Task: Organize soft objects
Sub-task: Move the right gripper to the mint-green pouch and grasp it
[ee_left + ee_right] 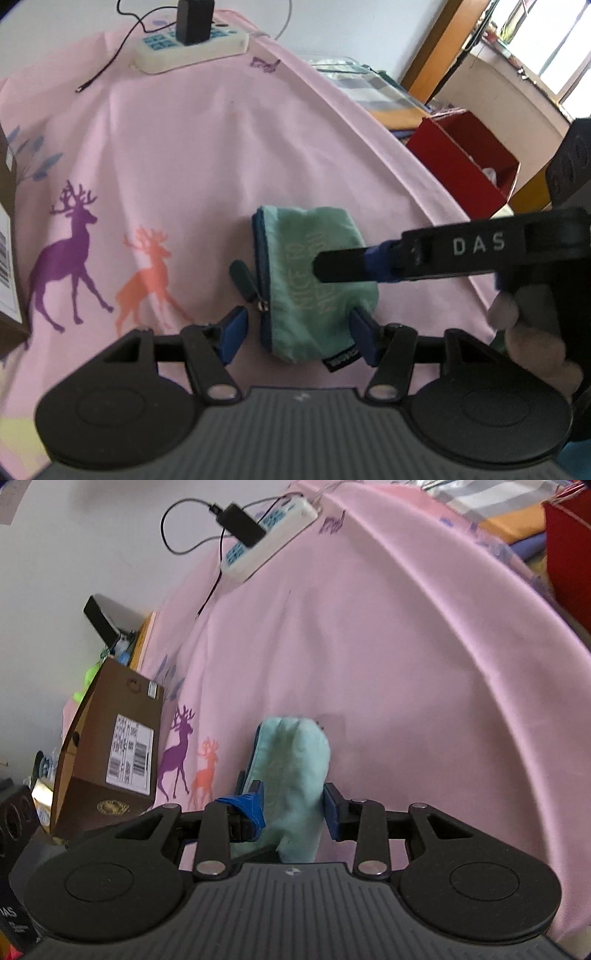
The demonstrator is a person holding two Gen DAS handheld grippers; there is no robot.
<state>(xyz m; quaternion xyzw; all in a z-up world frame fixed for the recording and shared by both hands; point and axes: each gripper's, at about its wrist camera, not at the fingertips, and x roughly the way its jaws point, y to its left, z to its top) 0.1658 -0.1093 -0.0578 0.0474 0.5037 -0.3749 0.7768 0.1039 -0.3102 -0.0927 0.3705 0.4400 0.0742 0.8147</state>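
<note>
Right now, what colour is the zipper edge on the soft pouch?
Dark blue, running along the mint-green soft fabric pouch; the zipper edge shows best in the left wrist view.

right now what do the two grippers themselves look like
Both are matte black with round disc housings, ribbed grey bodies, silver pivot pins and blue finger pads. The left gripper matches the right gripper, whose finger arm reads "DAS" in white. Bare fingers grip the right one.
</note>
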